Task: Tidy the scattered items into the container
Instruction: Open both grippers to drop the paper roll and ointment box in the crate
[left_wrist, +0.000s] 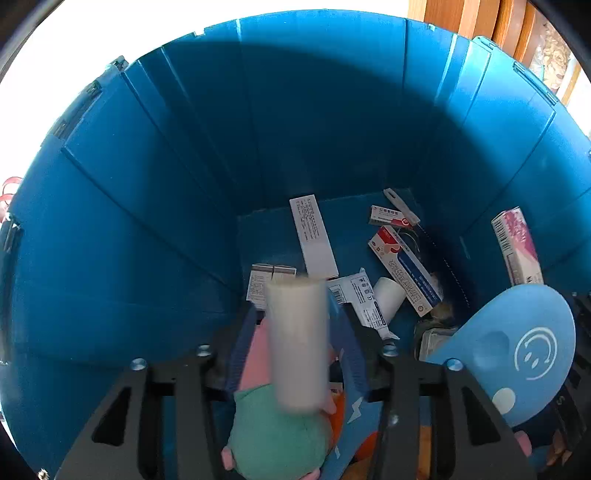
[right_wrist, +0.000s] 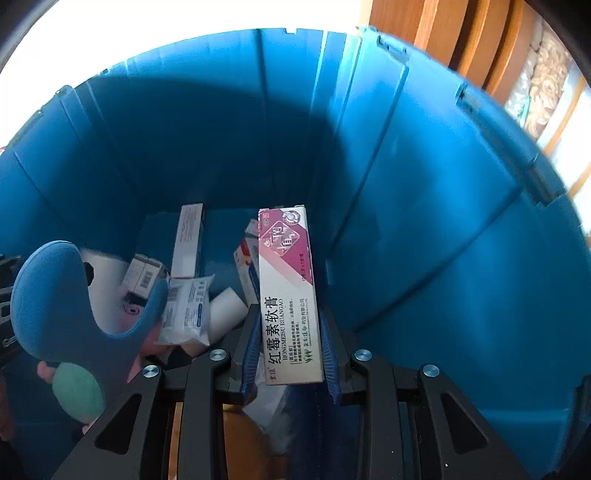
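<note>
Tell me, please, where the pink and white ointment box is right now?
In the right wrist view the ointment box stands upright, clamped in the right gripper, inside the blue bin near its right wall.

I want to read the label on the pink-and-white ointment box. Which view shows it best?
The right wrist view: the ointment box fills the centre, print facing the camera. The left wrist view shows the same box small and slanted at the edge.
</note>
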